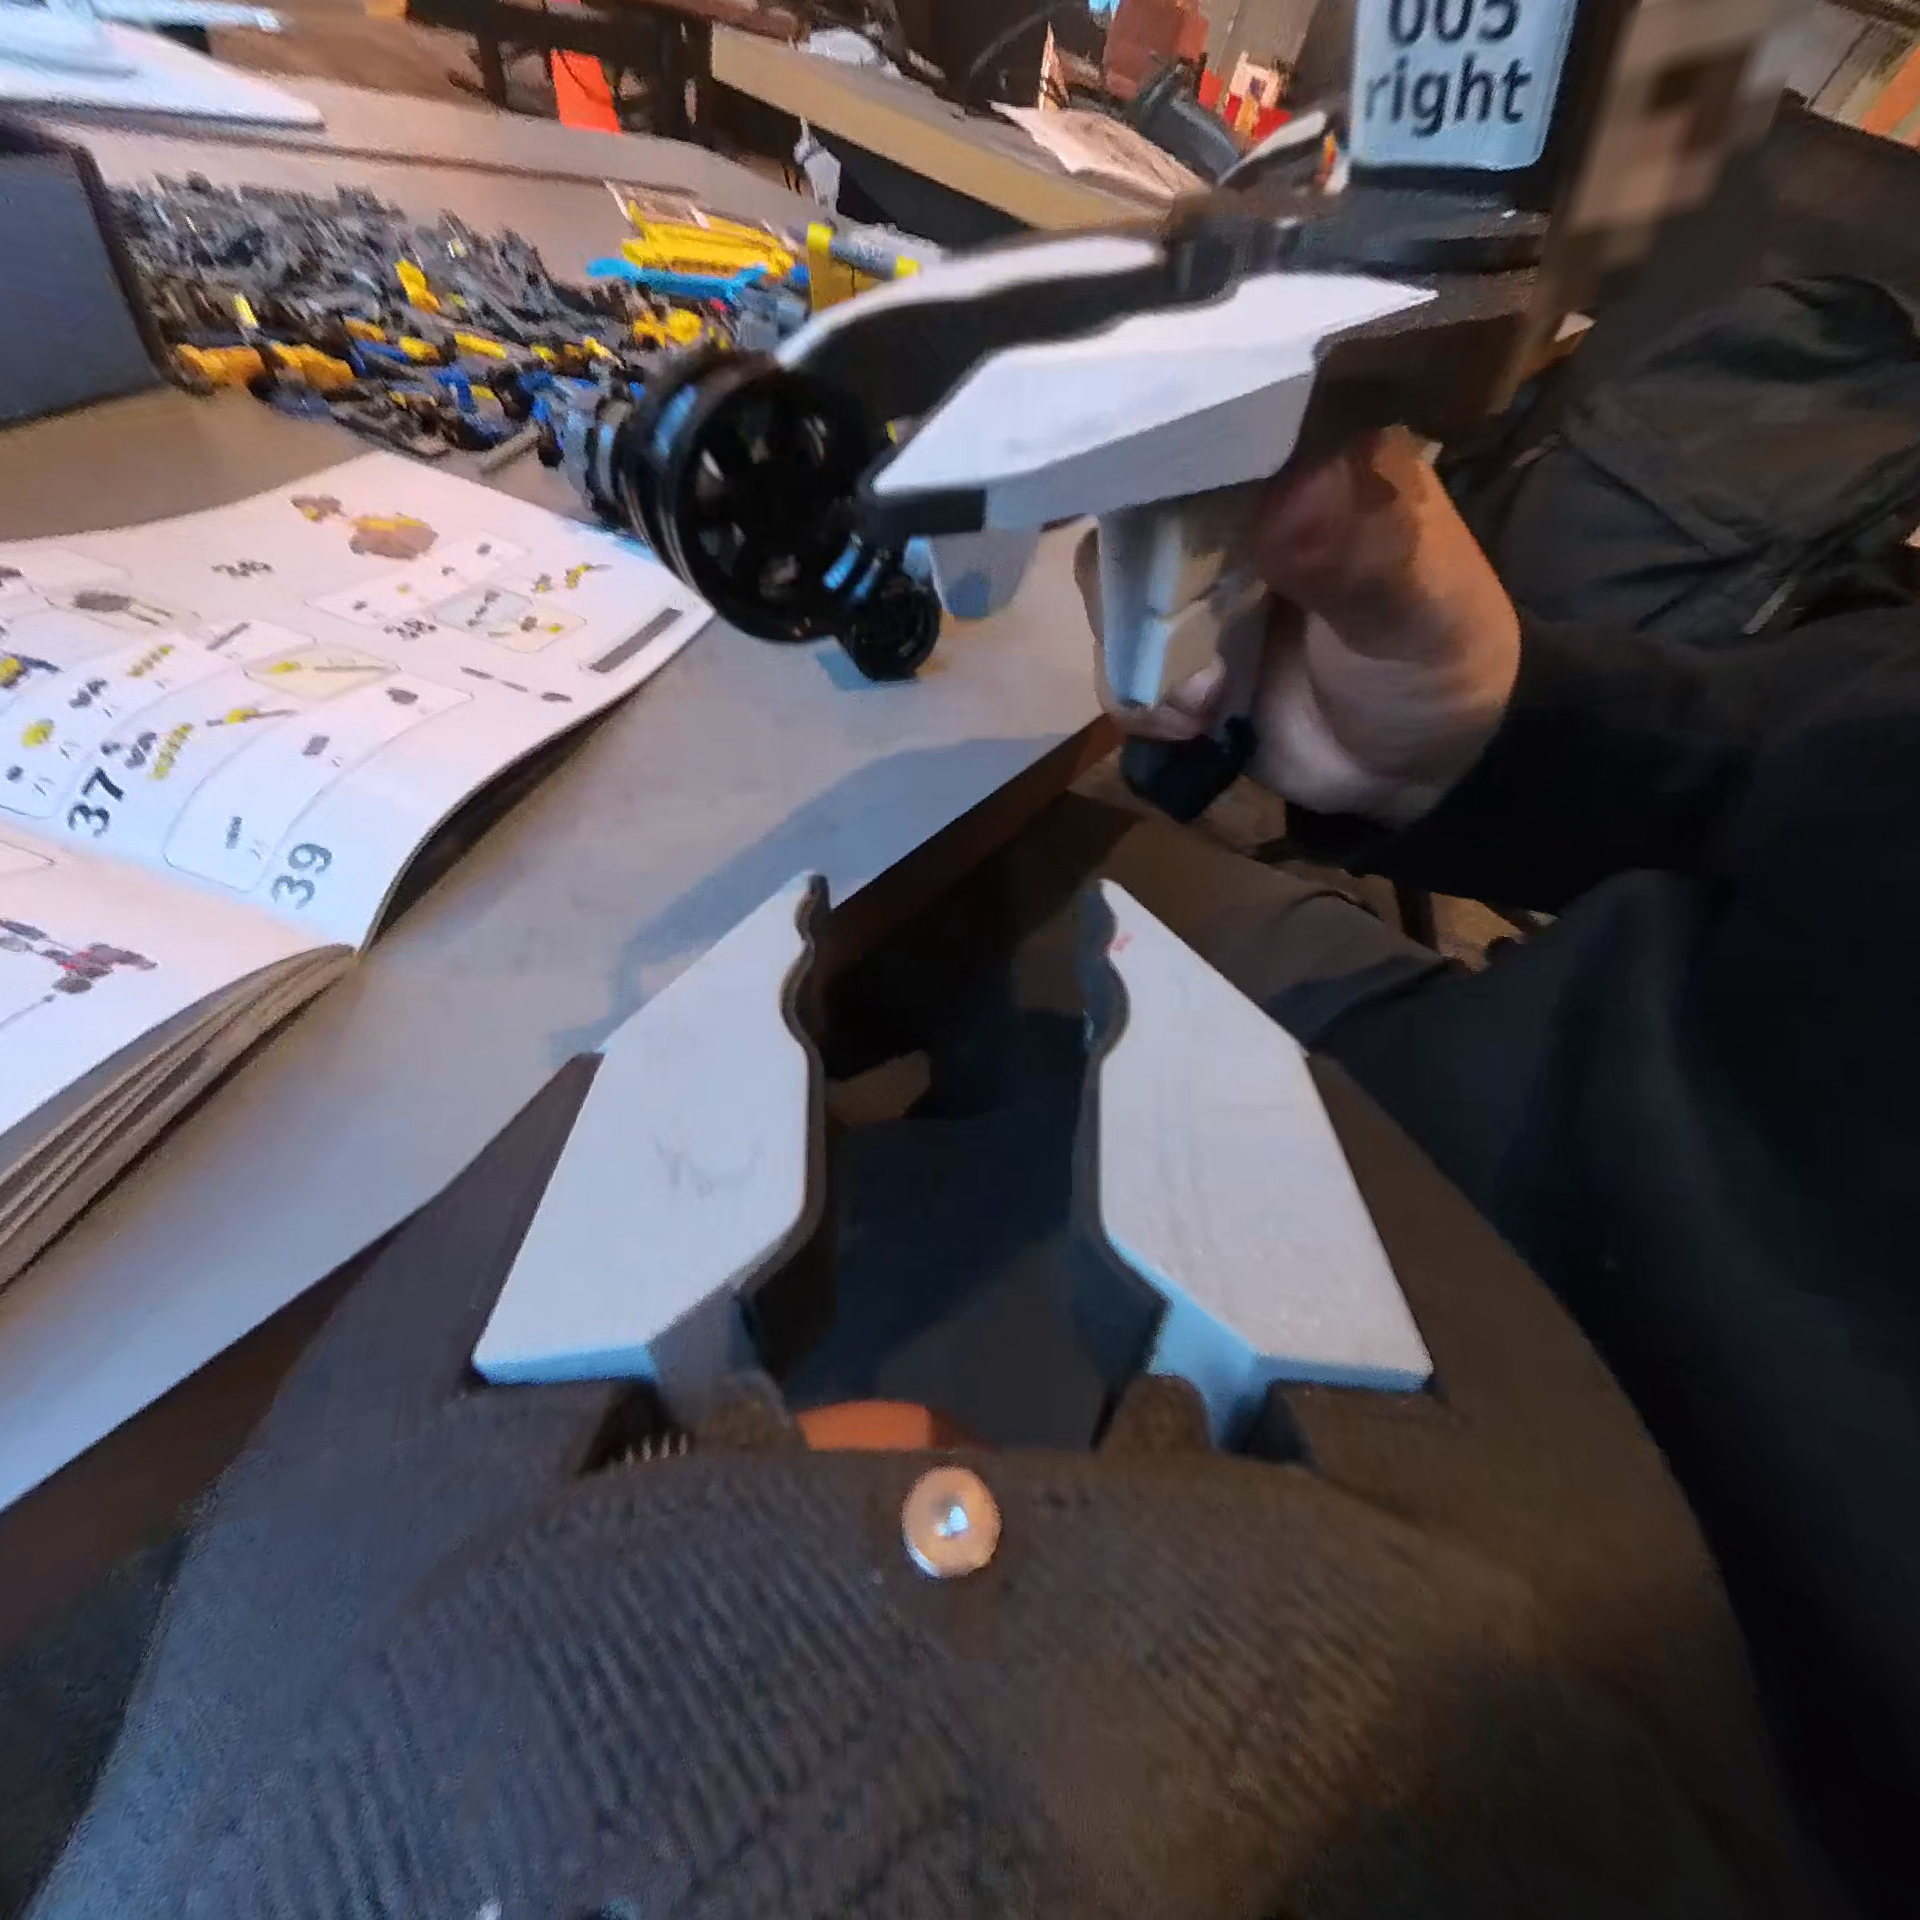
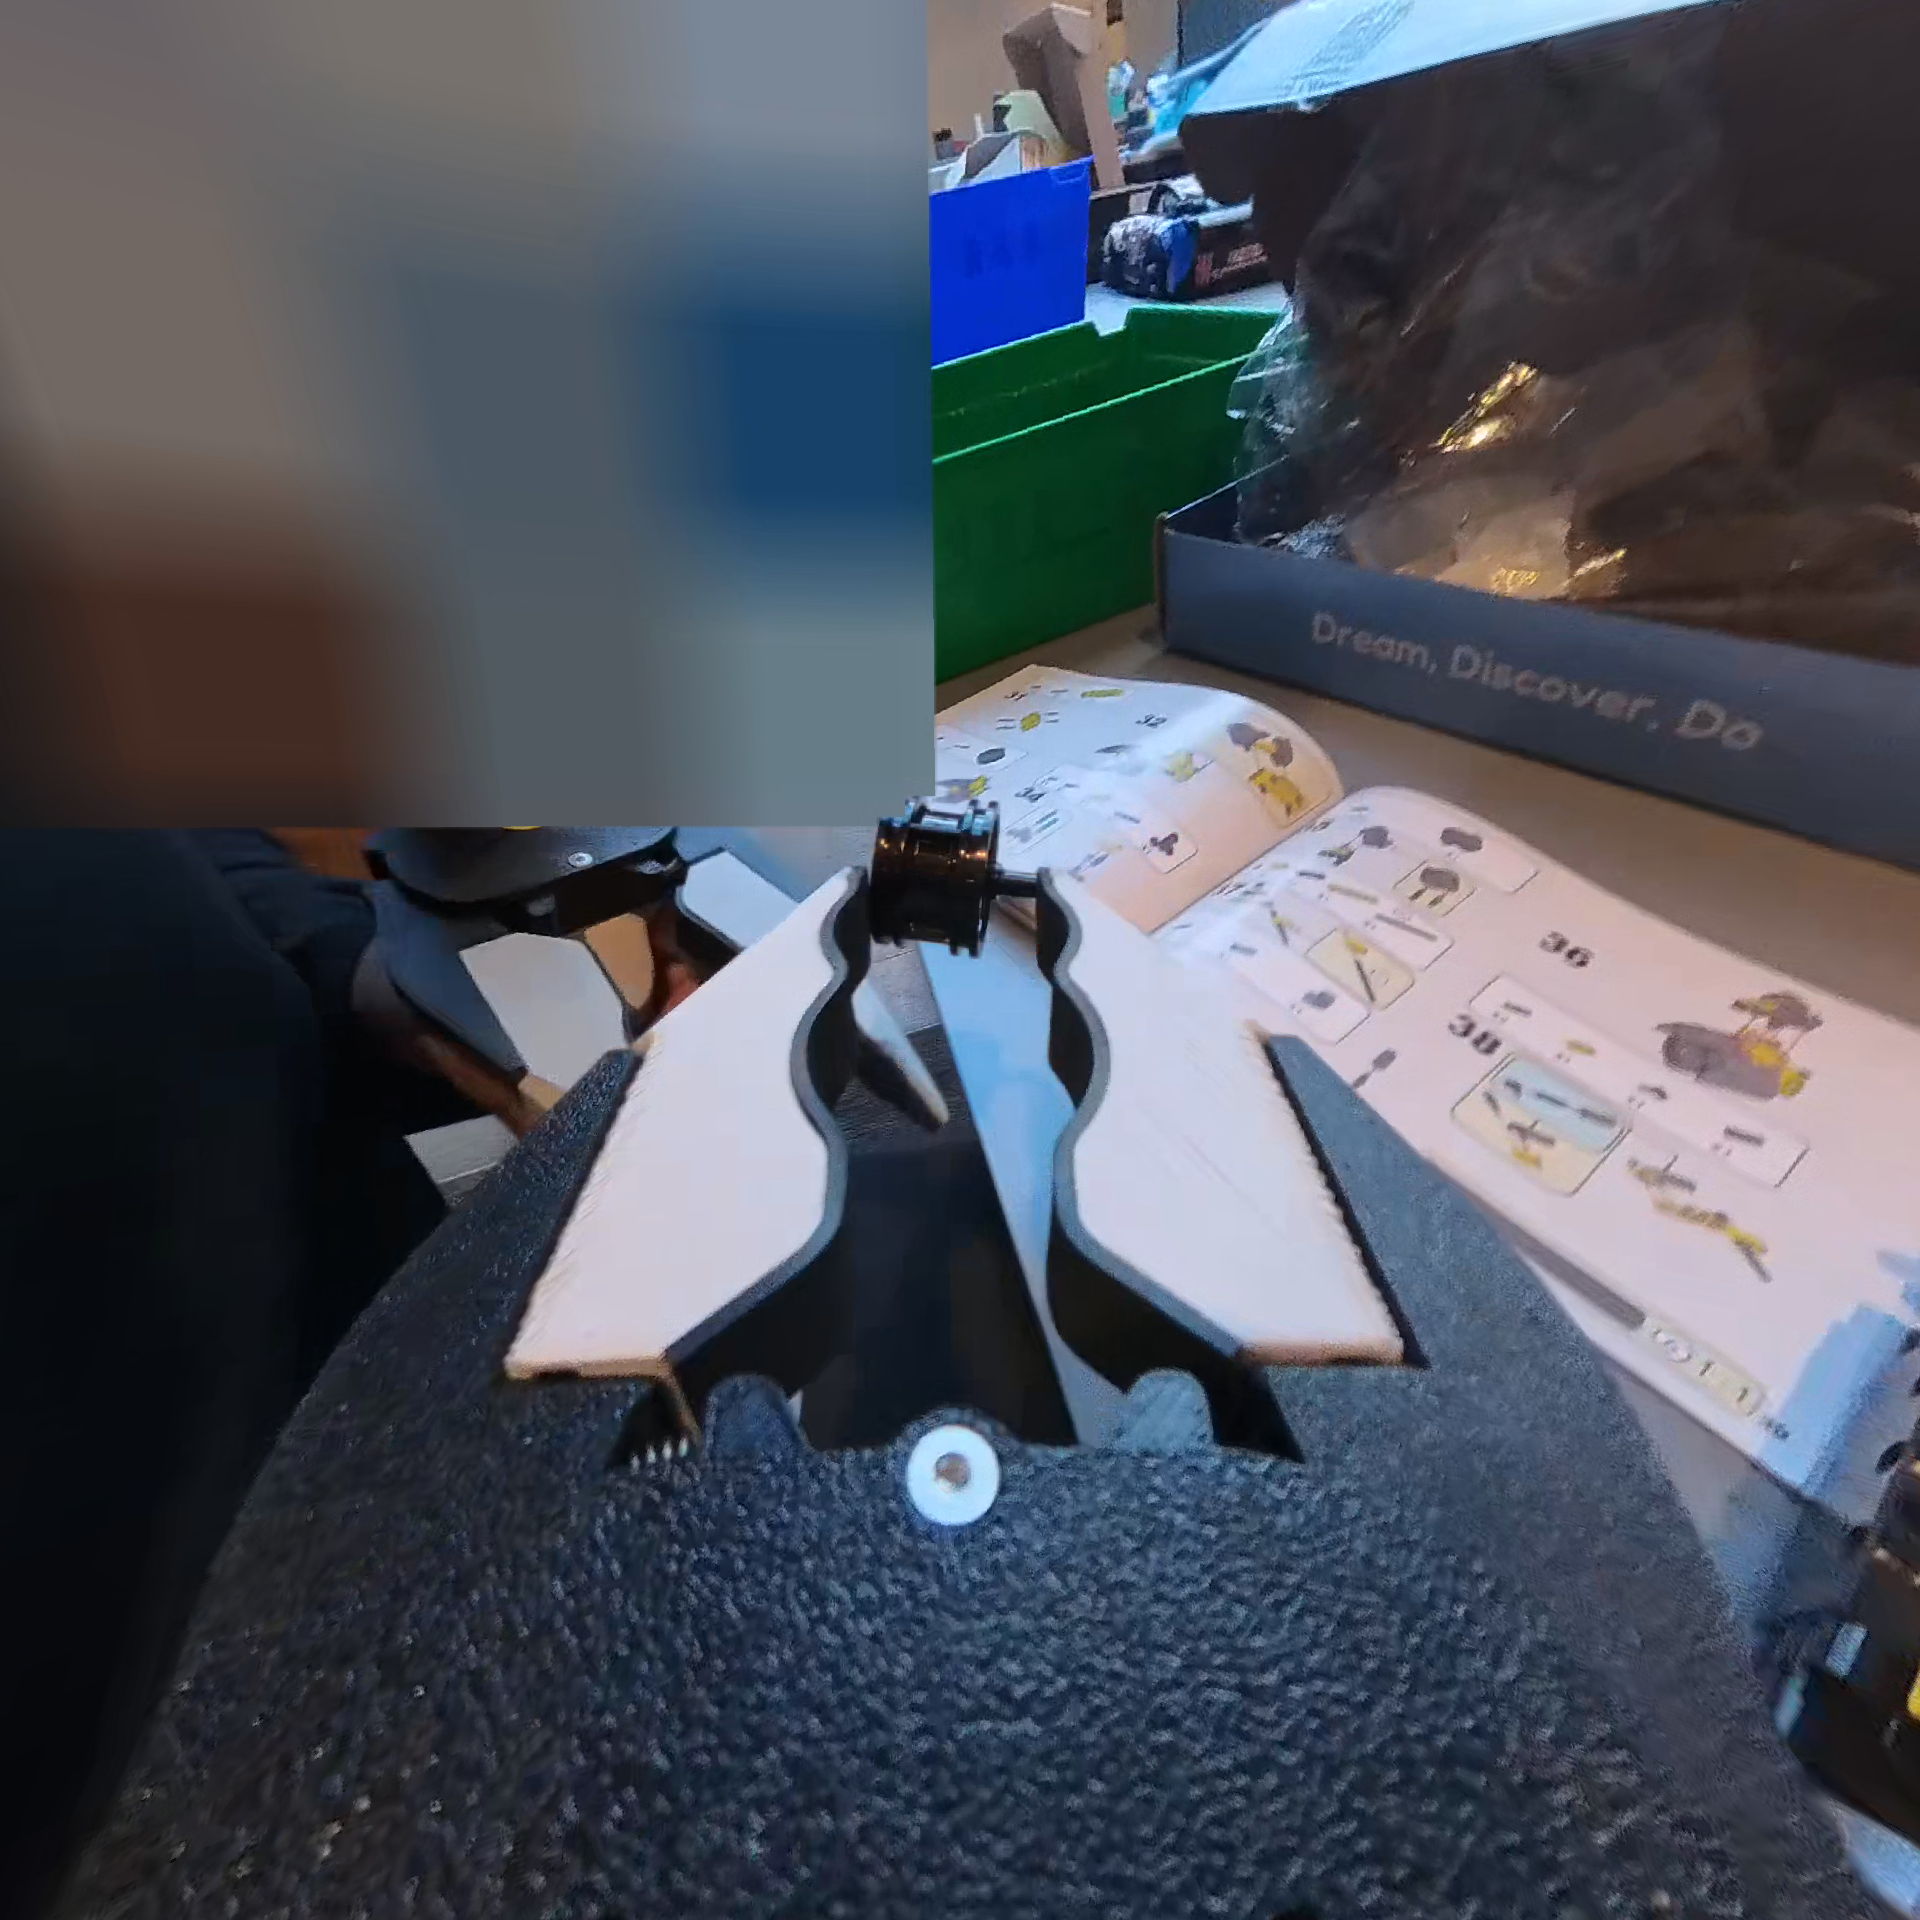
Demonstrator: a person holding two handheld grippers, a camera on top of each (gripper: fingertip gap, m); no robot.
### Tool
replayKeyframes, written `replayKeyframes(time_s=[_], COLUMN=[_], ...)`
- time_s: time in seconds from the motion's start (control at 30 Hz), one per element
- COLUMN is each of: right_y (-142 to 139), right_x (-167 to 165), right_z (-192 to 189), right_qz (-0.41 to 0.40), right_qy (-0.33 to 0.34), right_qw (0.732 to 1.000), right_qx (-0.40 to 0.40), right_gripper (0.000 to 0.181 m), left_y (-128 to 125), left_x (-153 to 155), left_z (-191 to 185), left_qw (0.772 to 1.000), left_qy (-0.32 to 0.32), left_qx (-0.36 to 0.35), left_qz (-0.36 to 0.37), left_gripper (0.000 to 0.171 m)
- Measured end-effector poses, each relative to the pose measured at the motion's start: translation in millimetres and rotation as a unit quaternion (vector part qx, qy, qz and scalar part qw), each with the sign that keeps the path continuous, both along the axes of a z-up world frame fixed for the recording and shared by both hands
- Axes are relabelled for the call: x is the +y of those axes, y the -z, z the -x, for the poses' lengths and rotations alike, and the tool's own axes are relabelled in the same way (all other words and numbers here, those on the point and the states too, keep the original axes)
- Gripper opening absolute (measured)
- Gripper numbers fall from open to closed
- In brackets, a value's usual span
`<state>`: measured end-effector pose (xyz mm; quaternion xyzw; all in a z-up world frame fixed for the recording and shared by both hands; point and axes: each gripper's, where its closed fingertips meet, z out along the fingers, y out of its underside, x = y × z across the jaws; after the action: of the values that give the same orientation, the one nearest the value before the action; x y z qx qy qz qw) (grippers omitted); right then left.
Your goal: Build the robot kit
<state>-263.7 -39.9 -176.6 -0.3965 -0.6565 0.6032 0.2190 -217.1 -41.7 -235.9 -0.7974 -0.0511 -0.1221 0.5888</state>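
My right gripper (image 2: 951,883) is shut on a small black wheel hub (image 2: 930,883) with a short axle pin, pinched at the fingertips above the open instruction booklet (image 2: 1455,987). In the left wrist view the right gripper (image 1: 842,416) holds the same black wheel hub (image 1: 758,499) above the grey table (image 1: 727,810), with a hand (image 1: 1382,644) on its grip. A smaller black wheel (image 1: 894,634) lies on the table just beneath it. My left gripper (image 1: 956,904) is open and empty, past the table's near edge over dark clothing.
The booklet (image 1: 312,675) lies open on the table. Behind it is a pile of black, yellow and blue building pieces (image 1: 416,312). A dark box (image 2: 1507,686) holds plastic bags (image 2: 1610,364); a green bin (image 2: 1070,468) and a blue bin (image 2: 1008,260) stand behind. A partly built model (image 2: 1860,1621) is at the right edge. Across from one pair of fingers to the other is roughly 7 cm. Both grippers' tips are roughly 15 cm from the partly built model (image 2: 1860,1621).
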Motion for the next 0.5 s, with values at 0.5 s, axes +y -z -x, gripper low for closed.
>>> replayKeyframes(time_s=[0.5], right_y=[1.8], right_x=[-9.5], right_z=[51.0], right_qz=[-0.070], right_qy=[0.041], right_qw=[0.996], right_qx=[0.045], right_gripper=[0.031], left_y=[41.9], left_x=[-10.7], left_z=[0.8], left_qw=[0.990], left_qy=[0.073], left_qx=[-0.047], left_qz=[0.110], left_gripper=[0.046])
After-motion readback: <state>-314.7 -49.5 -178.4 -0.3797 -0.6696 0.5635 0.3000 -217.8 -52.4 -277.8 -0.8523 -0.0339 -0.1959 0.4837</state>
